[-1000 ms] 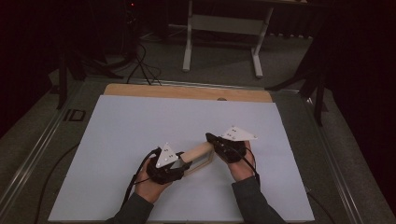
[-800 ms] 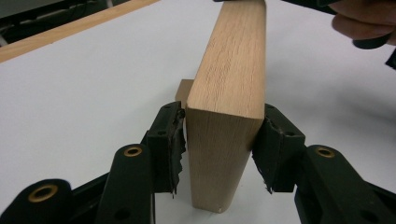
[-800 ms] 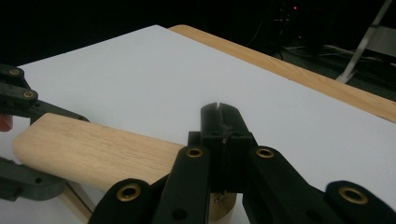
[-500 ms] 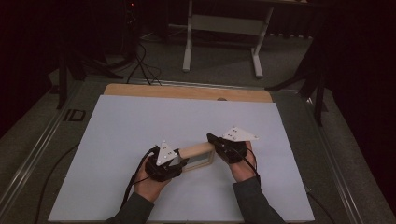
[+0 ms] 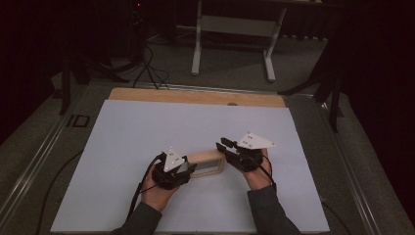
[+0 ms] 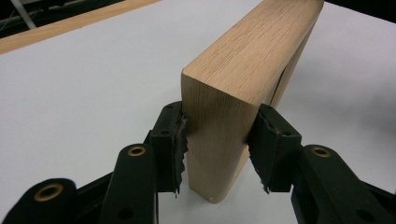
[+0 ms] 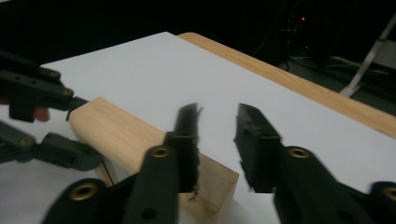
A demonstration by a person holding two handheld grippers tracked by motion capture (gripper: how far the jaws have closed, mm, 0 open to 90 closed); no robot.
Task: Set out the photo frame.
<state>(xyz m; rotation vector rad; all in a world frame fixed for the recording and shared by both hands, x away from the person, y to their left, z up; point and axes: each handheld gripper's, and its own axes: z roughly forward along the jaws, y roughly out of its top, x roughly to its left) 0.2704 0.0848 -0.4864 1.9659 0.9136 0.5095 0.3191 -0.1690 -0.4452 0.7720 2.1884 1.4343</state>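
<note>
A: Where does the wooden frame (image 5: 208, 163) sit?

B: On its long edge on the white sheet over the bench (image 5: 195, 97), near the person's side, between both hands.

A: Why is it upright?

B: The left claw (image 6: 215, 149) is clamped across one end, a pad (image 6: 176, 140) on each face, which seems to steady it there.

A: And the right claw (image 7: 215, 140)?

B: Its jaws stand apart with nothing between them, poised above the other end (image 7: 212, 179). My guess is it is free for a new grip while the left one holds.
</note>
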